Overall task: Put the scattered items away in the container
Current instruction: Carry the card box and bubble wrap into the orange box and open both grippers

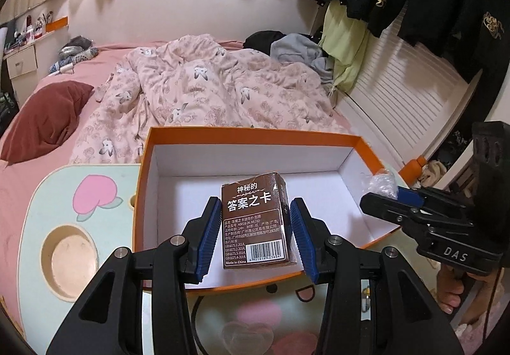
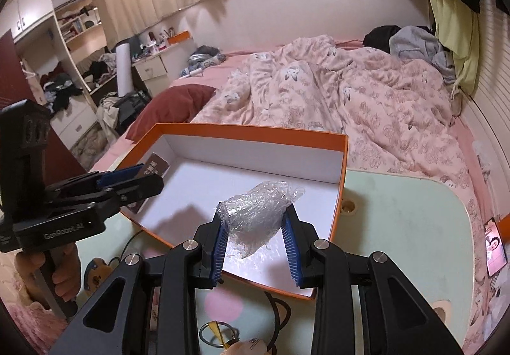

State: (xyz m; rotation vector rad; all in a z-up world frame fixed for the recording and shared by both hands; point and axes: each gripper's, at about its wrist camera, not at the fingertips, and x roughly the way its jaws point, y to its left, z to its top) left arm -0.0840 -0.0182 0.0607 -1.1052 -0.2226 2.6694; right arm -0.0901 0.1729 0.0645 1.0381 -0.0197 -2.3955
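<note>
An orange box [image 1: 255, 132] with a white inside stands open on the small table. My left gripper [image 1: 255, 205] is shut on a brown card pack [image 1: 255, 221] with white print and a barcode, and holds it above the box's near half. The right wrist view shows this left gripper [image 2: 143, 175] at the box's left corner with the card pack [image 2: 156, 167] between its fingers. My right gripper [image 2: 255, 211] is shut on a crumpled wad of clear plastic wrap [image 2: 255, 214] over the orange box [image 2: 248, 130]. From the left wrist view, the right gripper [image 1: 392, 192] and plastic wad [image 1: 382, 183] hang over the box's right wall.
The pale green table [image 1: 105, 170] has peach prints and a round cup recess [image 1: 68, 262]. A key ring with a yellow tag [image 2: 216, 334] and a dark cable [image 2: 280, 304] lie near its front. A phone [image 2: 495, 246] sits at the right. Behind is a bed with a pink quilt [image 1: 207, 87].
</note>
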